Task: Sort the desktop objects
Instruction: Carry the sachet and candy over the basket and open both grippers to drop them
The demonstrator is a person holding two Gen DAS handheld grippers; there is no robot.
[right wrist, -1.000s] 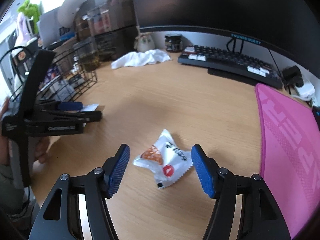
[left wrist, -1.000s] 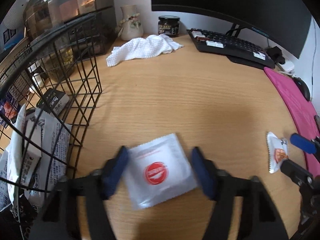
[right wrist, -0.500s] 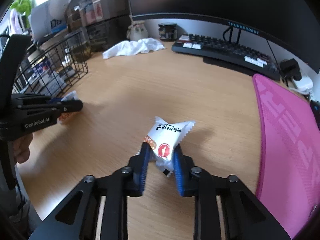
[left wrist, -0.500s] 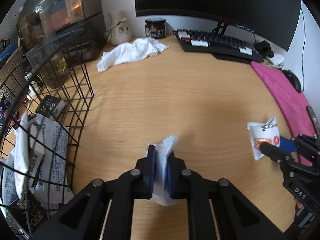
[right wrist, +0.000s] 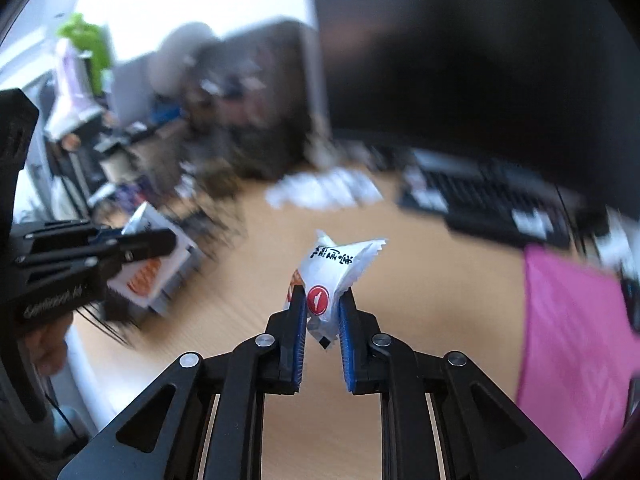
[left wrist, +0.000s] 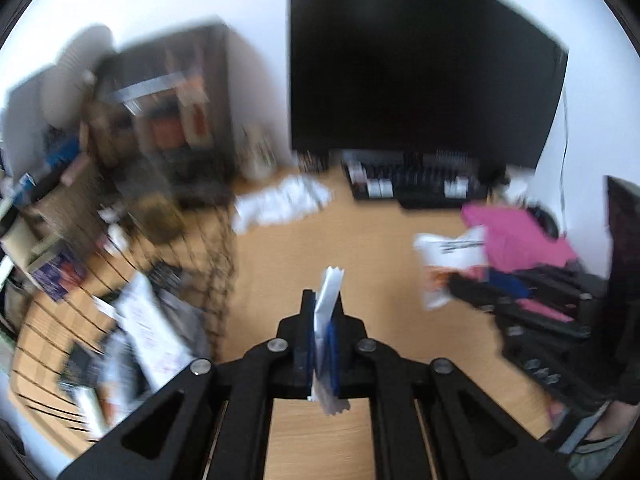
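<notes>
With both packets already pinched and clear of the light wooden desktop (left wrist: pixel 384 240), the step in hand reads as the carry toward a container.

Far left: black wire basket (left wrist: pixel 216 264), blurred, already holding several paper and foil packets; it looks the likely destination for snack-type items.

Left gripper (left wrist: pixel 323 344): jaws pressed together on the flat white foil sachet (left wrist: pixel 329 300), which stands on edge between the blue pads, its top sticking up above the tips and its serrated lower edge hanging below. In the right wrist view the sachet's orange print shows beside the basket.

Centre back: crumpled white cloth (left wrist: pixel 280 202) and black keyboard (left wrist: pixel 416 184), not yet sorted.

Right gripper (right wrist: pixel 323 312): jaws closing on the puffy white snack packet with the red round logo (right wrist: pixel 332 272); pads press its lower part, the pillow end juts up and forward. Pink desk mat (right wrist: pixel 572 340) lies at the right.

Next move, judged: swing the left sachet over the basket rim and open above the pile; the right packet follows, entering after the left gripper clears. Risk: the thin sachet snagging on the wires.
</notes>
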